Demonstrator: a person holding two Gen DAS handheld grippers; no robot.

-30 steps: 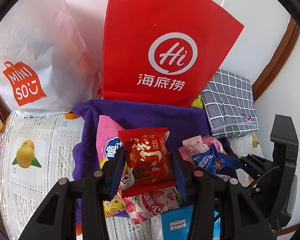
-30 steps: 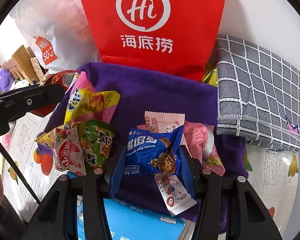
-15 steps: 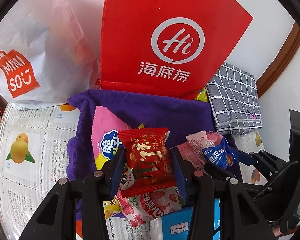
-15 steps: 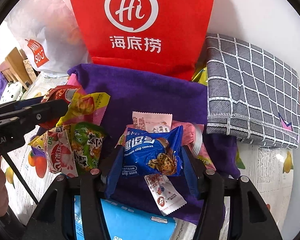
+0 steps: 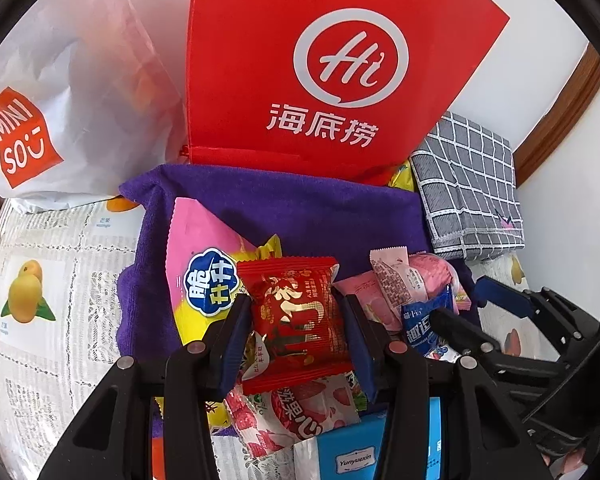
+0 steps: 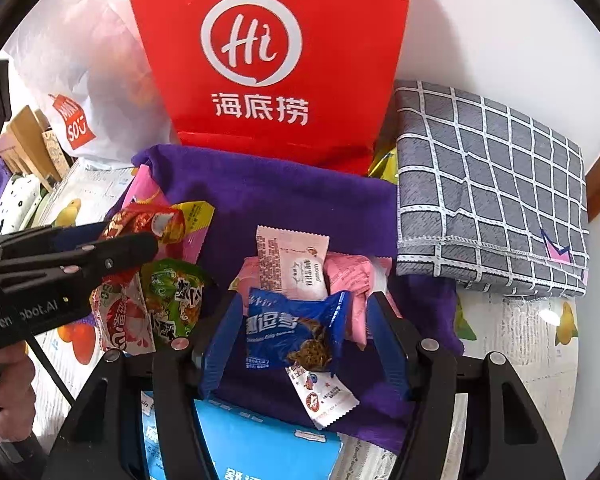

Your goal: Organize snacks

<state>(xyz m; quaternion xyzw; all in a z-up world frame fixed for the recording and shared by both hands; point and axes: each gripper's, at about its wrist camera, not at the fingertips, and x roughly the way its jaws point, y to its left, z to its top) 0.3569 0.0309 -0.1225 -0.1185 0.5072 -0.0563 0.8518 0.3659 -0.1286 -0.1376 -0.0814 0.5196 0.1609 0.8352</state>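
**Right gripper lets go, left holds on**

Left wrist view: the left gripper (image 5: 296,320) stays clamped on the red snack packet (image 5: 296,316) above the purple towel (image 5: 284,208).

Right wrist view: the right gripper (image 6: 300,332) is opening, and the blue cookie packet (image 6: 292,332) between its jaws now sits loose on the pink packets (image 6: 340,276). The red bag (image 6: 272,60) stands close behind.

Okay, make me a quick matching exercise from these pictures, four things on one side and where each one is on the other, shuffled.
Things:
1. red packet
2. blue cookie packet
3. red bag
4. checked cloth

Places:
A. standing behind the purple towel
B. between the opening right gripper jaws
C. folded, right of the red bag
D. clamped in the left gripper

Pairs: 1-D, 2-B, 3-A, 4-C
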